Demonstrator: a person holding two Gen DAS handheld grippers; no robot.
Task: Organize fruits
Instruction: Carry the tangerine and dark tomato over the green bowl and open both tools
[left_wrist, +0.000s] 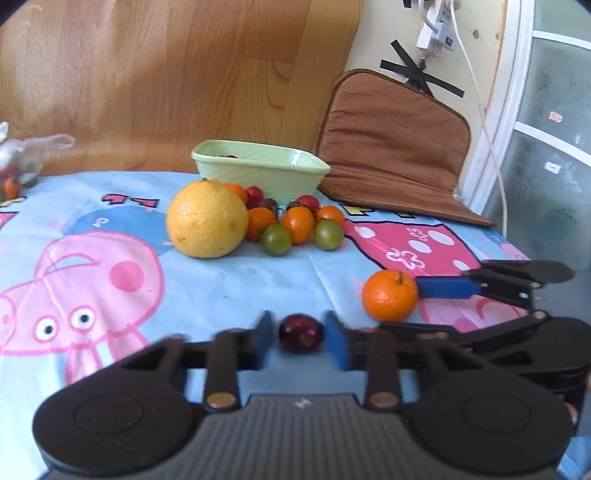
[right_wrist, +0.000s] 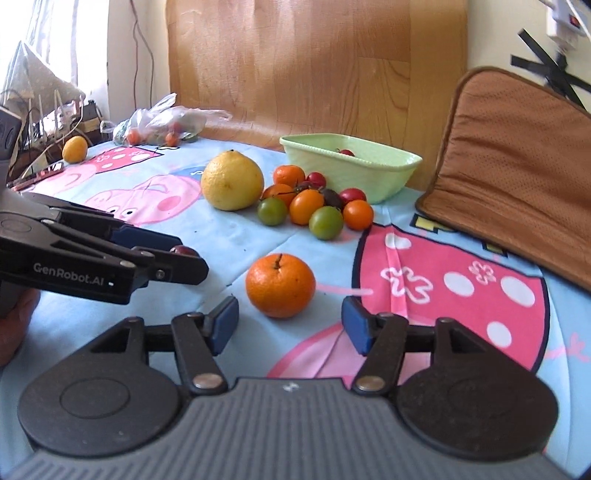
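On the cartoon-print cloth (left_wrist: 229, 280), near to far:

left gripper (left_wrist: 300, 338): low over the cloth; blue pads either side of a dark red tomato (left_wrist: 301, 333); small gaps visible both sides, so jaws part-closed around it, not clamped; side-on in the right view (right_wrist: 177, 254), tomato tip (right_wrist: 186, 251) poking out between the fingers
right gripper (right_wrist: 290, 323): jaws wide apart, holding nothing; tangerine (right_wrist: 280, 286) sits just ahead between the pads, not touched; in the left view its far finger (left_wrist: 447, 288) reaches the tangerine (left_wrist: 389, 295) from the right, contact unclear
tangerine vs tomato: near each other, apart, both on the cloth
pomelo (left_wrist: 207, 218): big yellow fruit, mid-cloth, upright (right_wrist: 232, 181); touching the cluster on its right
cluster (left_wrist: 297, 225): small orange, red and green tomatoes bunched between pomelo and bowl (right_wrist: 314, 206)
bowl (left_wrist: 258, 173): pale green, behind the cluster; one red fruit inside (right_wrist: 346, 152); rim (right_wrist: 354, 164)
cushion (left_wrist: 395, 147): brown, propped at far right, base on the cloth
bag (right_wrist: 162, 123): clear plastic, far left, small fruit inside
lemon (right_wrist: 75, 148): lone yellow fruit at far-left edge
backdrop: wood board (left_wrist: 166, 74) behind the table
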